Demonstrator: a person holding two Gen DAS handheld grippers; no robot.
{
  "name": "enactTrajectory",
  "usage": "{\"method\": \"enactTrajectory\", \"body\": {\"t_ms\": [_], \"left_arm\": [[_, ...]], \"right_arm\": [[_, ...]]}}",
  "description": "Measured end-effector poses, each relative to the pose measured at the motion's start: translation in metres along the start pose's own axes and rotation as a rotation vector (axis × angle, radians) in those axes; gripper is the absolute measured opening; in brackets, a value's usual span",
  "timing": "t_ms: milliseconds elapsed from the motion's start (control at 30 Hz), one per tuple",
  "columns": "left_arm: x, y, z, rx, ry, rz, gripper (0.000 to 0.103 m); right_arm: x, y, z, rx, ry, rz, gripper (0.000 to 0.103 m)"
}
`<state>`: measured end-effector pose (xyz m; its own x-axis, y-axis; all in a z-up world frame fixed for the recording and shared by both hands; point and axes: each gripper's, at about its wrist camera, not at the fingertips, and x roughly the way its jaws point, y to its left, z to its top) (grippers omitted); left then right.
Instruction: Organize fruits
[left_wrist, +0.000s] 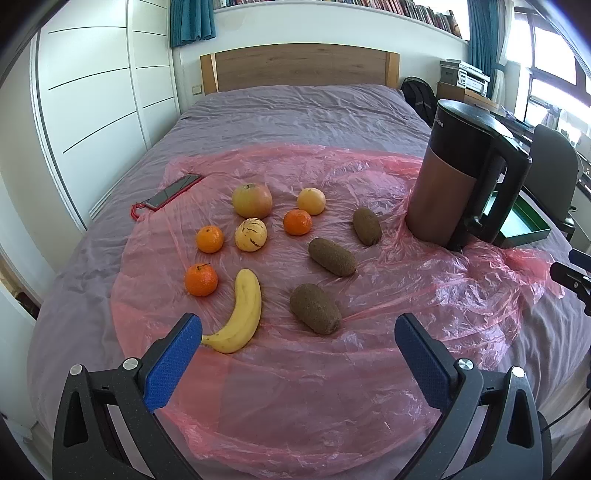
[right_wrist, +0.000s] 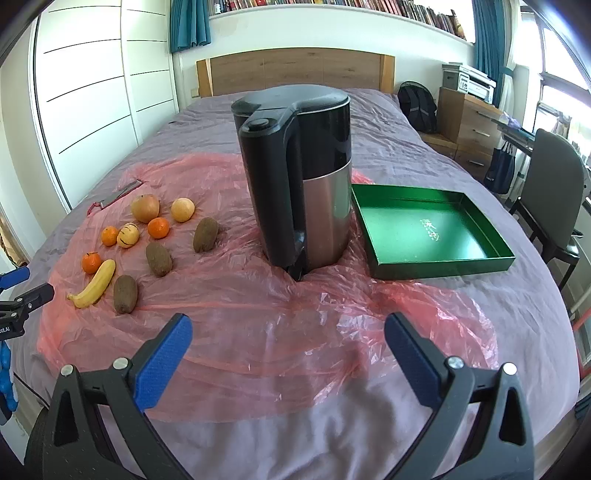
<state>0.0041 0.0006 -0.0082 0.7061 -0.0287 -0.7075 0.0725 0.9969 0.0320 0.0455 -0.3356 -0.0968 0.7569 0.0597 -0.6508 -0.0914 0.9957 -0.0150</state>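
— How do the two tools stand?

— Both gape wide with nothing between the blue pads. The left hand-held gripper (left_wrist: 298, 328) hangs over the near edge of the pink plastic sheet (left_wrist: 369, 369) spread on the bed (left_wrist: 295, 110); the right hand-held gripper (right_wrist: 289, 330) hangs over the same sheet further right.

— Where is the fruit?

— All ahead of the left hand-held gripper, loose on the sheet. The banana (left_wrist: 240, 317) lies just beyond its left finger, stem end nearest the pad. A kiwi (left_wrist: 315, 308) sits just ahead between the fingers, two more kiwis (left_wrist: 332, 256) (left_wrist: 366, 226) further out to the right. Left of the banana is a mandarin (left_wrist: 201, 279), with two others (left_wrist: 209, 239) (left_wrist: 297, 222) beyond, a striped pale melon-like fruit (left_wrist: 250, 234) between them, then an apple (left_wrist: 252, 200) and a yellowish round fruit (left_wrist: 311, 201) farthest off.

— And on the right?

— A black and steel kettle (right_wrist: 295, 177) stands straight ahead of the right hand-held gripper, and the green tray (right_wrist: 439, 264) lies ahead to its right, just beside the kettle, holding no fruit. A phone (left_wrist: 173, 192) lies far left.
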Motion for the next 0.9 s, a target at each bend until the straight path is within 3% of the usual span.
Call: {"method": "enactTrajectory", "body": {"t_ms": [900], "left_arm": [[-0.002, -0.0002, 0.0044, 0.073, 0.032, -0.042, 0.102]], "right_arm": [[-0.0019, 0.0027, 0.0026, -0.013, -0.014, 0.015, 0.103]]}}
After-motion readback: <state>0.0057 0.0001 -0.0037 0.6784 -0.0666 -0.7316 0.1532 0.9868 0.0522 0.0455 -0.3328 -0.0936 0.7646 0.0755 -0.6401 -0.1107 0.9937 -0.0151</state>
